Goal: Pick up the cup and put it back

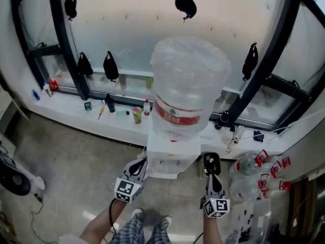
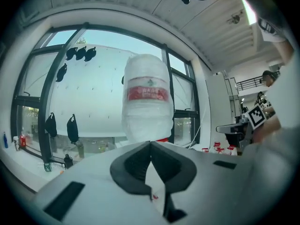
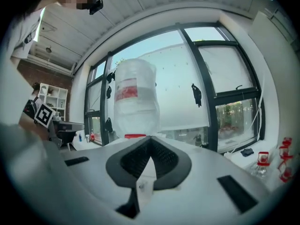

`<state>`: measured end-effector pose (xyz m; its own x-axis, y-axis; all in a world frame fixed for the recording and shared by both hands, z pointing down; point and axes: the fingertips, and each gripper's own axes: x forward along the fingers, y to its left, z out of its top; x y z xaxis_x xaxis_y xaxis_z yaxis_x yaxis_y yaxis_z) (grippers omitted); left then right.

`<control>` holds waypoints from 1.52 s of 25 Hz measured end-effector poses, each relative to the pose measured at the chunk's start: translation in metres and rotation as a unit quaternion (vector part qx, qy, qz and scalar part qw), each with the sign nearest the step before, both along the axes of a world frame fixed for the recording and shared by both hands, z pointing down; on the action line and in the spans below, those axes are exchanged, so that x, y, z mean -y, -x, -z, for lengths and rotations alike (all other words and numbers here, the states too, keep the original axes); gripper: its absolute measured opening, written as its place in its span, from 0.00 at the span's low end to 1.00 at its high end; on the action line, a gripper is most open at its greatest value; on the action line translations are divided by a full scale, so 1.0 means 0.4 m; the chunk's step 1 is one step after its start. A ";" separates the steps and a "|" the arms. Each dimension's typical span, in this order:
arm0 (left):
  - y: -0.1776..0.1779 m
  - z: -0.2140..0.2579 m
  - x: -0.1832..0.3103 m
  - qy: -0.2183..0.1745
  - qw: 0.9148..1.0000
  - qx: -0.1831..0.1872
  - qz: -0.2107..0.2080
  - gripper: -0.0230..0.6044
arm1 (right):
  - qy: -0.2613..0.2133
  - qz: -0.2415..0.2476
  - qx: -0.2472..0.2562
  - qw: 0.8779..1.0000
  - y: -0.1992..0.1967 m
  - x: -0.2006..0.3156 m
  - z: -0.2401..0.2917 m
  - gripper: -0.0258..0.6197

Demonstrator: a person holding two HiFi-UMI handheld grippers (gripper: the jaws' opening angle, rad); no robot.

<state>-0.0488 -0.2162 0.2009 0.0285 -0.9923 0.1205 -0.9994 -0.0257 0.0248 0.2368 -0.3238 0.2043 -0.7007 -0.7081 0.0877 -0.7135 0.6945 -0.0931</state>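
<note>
With jaws pressed together on nothing, the left gripper (image 1: 140,162) and right gripper (image 1: 211,162) flank the dispenser (image 1: 170,159) at lower centre, so pickup seems unstarted; no cup shows surely, perhaps the small pot (image 1: 137,115) on the sill (image 1: 66,103), centre left, so next find it and spread one pair.

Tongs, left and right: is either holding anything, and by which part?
Nothing is held. The left tongs and the right tongs are shut with tips together, empty.
</note>
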 end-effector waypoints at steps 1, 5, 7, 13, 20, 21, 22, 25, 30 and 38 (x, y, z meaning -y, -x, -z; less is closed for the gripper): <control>-0.001 0.031 -0.004 -0.003 1.000 0.000 -0.003 0.08 | -0.008 -0.002 0.003 1.000 -0.010 -0.007 0.041 0.07; -0.002 0.130 -0.017 -0.020 1.000 0.005 -0.008 0.08 | -0.033 -0.022 0.020 0.999 -0.045 -0.029 0.159 0.07; -0.001 0.153 -0.022 -0.025 1.000 -0.003 -0.006 0.08 | -0.044 -0.030 0.023 0.998 -0.064 -0.036 0.189 0.07; -0.005 0.183 -0.053 -0.037 0.999 0.005 -0.005 0.08 | -0.060 -0.052 0.032 0.996 -0.121 -0.065 0.230 0.07; -0.011 0.209 -0.034 -0.047 0.999 -0.003 -0.007 0.08 | -0.053 -0.049 0.050 0.996 -0.137 -0.068 0.250 0.07; -0.015 0.207 -0.032 -0.046 0.999 -0.002 -0.008 0.08 | -0.053 -0.048 0.048 0.996 -0.137 -0.066 0.249 0.07; -0.019 0.205 -0.028 -0.046 0.999 -0.001 -0.007 0.08 | -0.054 -0.049 0.045 0.996 -0.139 -0.064 0.248 0.06; -0.017 0.208 -0.013 -0.053 0.999 -0.005 0.001 0.08 | -0.057 -0.053 0.047 0.996 -0.146 -0.053 0.253 0.06; -0.018 0.205 -0.010 -0.055 0.998 -0.006 0.005 0.08 | -0.056 -0.051 0.040 0.996 -0.157 -0.050 0.250 0.06; -0.024 0.192 -0.005 -0.043 0.999 -0.006 -0.001 0.08 | -0.044 -0.039 0.041 0.997 -0.146 -0.054 0.234 0.06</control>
<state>-0.0392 -0.2143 0.1241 0.0308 -0.9989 0.0344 -0.9990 -0.0296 0.0341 0.2951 -0.3023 0.1109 -0.6453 -0.7632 -0.0326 -0.7582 0.6451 -0.0950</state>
